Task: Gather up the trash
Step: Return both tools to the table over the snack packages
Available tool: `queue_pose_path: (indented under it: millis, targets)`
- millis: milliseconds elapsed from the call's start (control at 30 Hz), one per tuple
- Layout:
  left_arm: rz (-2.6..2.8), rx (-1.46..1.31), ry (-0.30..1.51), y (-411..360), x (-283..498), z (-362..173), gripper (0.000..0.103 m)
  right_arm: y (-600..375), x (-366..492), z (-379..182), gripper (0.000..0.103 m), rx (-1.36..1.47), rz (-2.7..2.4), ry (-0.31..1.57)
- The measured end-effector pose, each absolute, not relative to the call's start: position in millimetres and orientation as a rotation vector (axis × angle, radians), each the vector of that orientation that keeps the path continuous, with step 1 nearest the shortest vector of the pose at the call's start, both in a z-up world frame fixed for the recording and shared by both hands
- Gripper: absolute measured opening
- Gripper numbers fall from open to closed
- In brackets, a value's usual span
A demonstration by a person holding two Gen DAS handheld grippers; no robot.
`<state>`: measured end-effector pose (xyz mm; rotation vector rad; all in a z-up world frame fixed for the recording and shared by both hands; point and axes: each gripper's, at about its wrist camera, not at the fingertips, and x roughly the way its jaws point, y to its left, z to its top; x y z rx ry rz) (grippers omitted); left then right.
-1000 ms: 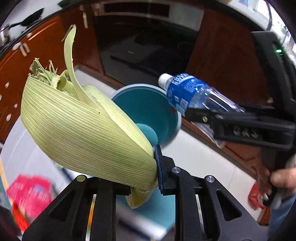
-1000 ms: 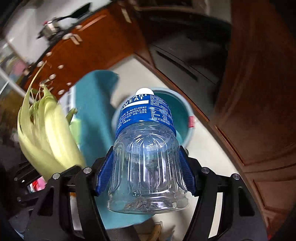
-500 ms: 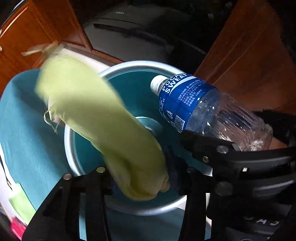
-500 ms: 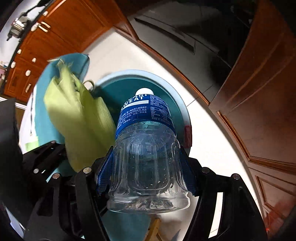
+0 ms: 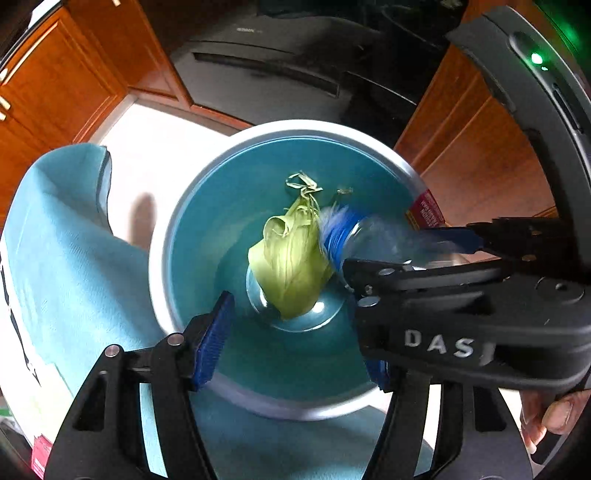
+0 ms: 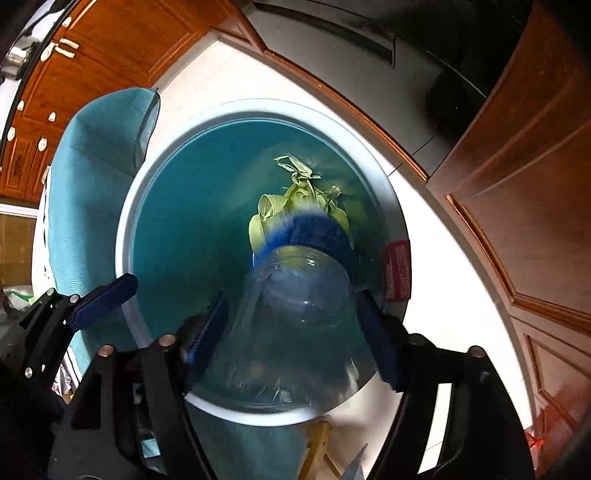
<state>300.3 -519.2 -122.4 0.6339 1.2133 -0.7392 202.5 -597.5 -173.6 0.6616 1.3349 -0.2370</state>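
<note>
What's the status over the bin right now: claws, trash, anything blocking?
Left claw open, empty. Right claw open, bottle blurred between its pads, dropping. Corn husk inside teal bin. Nothing blocking the bin.

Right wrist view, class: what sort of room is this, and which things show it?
Probably a home kitchen: reddish-brown wooden cabinet doors with small pale handles, a dark built-in appliance set between them, and a teal round plastic bin on the pale floor.

One teal bin holds one corn husk and one plastic bottle, beside one teal mat, under two grippers.
</note>
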Motion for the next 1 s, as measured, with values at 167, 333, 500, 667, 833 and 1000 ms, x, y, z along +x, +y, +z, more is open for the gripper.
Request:
queue_pose_path:
  millis: [167, 333, 500, 667, 833, 1000]
  targets:
    - [-0.736, 0.588, 1.202, -504, 303, -109, 0.065, -589, 192, -150, 0.083, 0.627, -0.249, 1.299]
    - [-0.744, 0.532, 1.146, -471, 285, -70, 0.069, -575, 167, -114, 0.087, 0.592, -0.266, 1.265]
    - [-0.707, 0.478, 1.065, -413, 251, -29, 0.084, -537, 133, -67, 0.092, 0.501, -0.246, 1.194]
    - [-0.656, 0.428, 0.994, -341, 217, -2, 0.095, -470, 103, -34, 0.092, 0.398, -0.156, 1.161]
    - [-0.598, 0.378, 0.959, -253, 191, 10, 0.099, -395, 91, -19, 0.092, 0.335, -0.046, 1.148]
    - [-0.499, 0.35, 0.936, -162, 176, 16, 0.099, -318, 95, -11, 0.092, 0.262, 0.066, 1.167]
